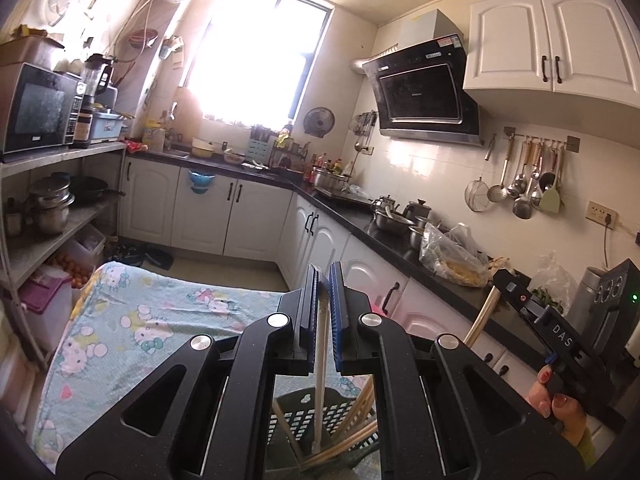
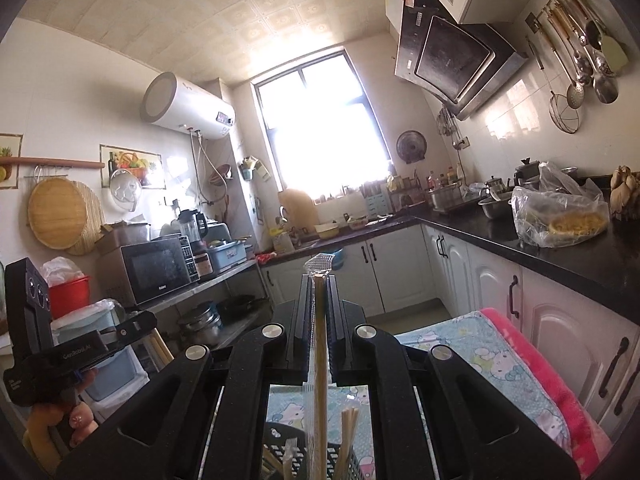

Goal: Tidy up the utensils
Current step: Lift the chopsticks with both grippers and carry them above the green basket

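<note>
Your left gripper (image 1: 324, 276) is clamped on a pale wooden chopstick (image 1: 320, 360) and your right gripper (image 2: 319, 280) on a plastic-wrapped pair of chopsticks (image 2: 319, 360), each standing upright over the dark perforated plastic utensil basket (image 1: 320, 412) on the cartoon-print tablecloth (image 1: 160, 320).

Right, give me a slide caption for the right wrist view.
Right hand-held gripper shut on plastic-wrapped chopsticks above a dark slotted basket, in a sunlit kitchen.

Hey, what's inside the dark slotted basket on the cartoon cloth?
Several chopsticks stand in the basket, some wrapped in clear plastic. The basket's bottom is hidden by the claws.
</note>
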